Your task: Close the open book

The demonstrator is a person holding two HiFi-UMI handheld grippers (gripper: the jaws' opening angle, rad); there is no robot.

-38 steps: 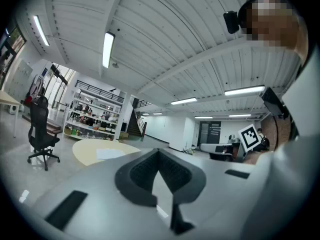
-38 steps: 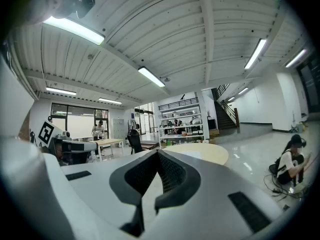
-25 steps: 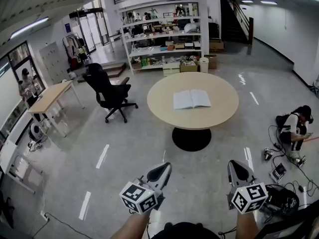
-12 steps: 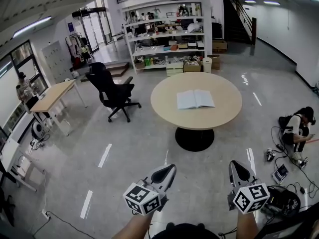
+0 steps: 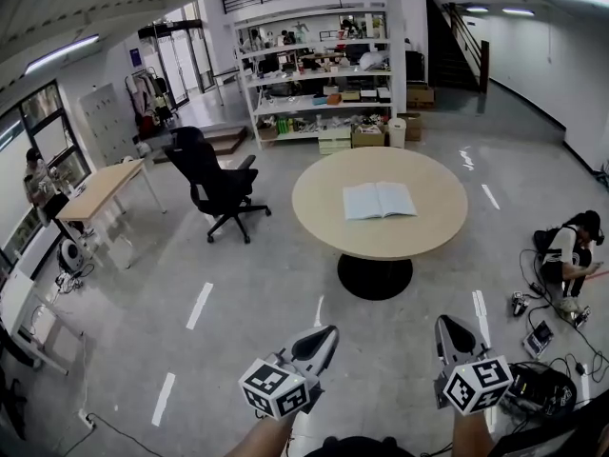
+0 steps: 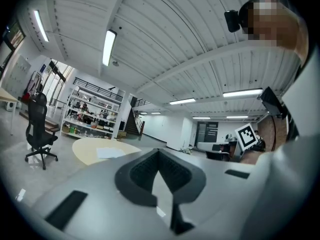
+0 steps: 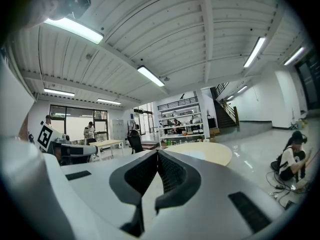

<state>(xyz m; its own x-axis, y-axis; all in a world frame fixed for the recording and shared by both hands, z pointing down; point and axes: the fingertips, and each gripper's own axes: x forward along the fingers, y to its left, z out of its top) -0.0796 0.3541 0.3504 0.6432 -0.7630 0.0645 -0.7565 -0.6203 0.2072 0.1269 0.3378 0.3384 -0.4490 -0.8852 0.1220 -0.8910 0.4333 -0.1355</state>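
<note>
Since the earlier frame, the round table (image 5: 324, 212) and the shelving (image 5: 319, 74) behind it have shifted lower and rightward in the head view. An office chair (image 5: 217, 184) stands left of the table; a person (image 5: 568, 248) sits on the floor at right. The open book (image 5: 379, 200) lies flat near the table's centre, well apart from both grippers. The left gripper (image 5: 326, 335) and right gripper (image 5: 445, 325) hang over floor, jaws clenched tip to tip on nothing. The left gripper view shows the book as a pale sheet; the right gripper view shows only the tabletop.
</note>
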